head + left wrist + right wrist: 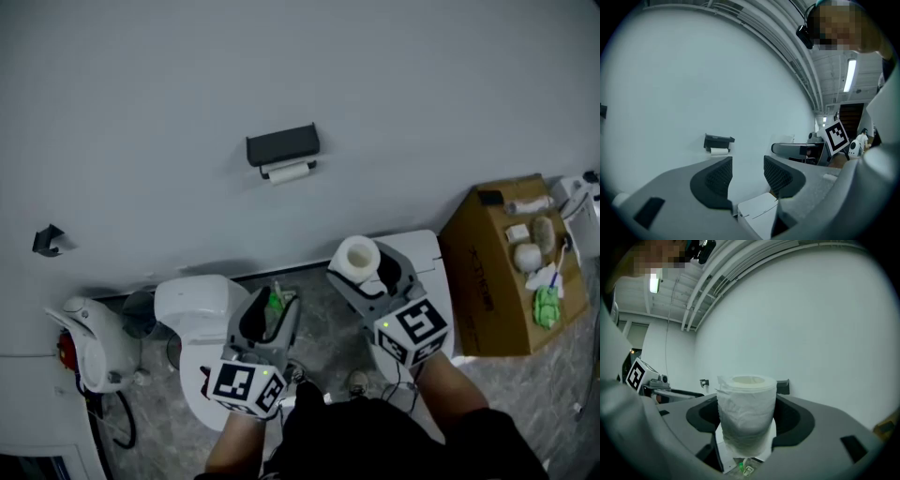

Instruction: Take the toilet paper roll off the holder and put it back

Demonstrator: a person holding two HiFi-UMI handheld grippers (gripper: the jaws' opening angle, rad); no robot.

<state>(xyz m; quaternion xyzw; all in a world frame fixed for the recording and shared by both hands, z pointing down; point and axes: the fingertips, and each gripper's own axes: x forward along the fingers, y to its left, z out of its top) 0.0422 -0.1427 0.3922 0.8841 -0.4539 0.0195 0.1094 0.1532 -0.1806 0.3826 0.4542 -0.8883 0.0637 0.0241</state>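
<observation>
Right gripper (364, 270) clamps one upright toilet paper roll (357, 255); left gripper (747, 176) jaws narrowly apart, empty. One holder (282, 145) upper centre, second roll (289, 172) just under it.

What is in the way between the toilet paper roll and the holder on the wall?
Nothing visible: only open air lies between the white toilet paper roll in the right gripper and the dark wall holder. A thin white cylinder sits under it.
</observation>
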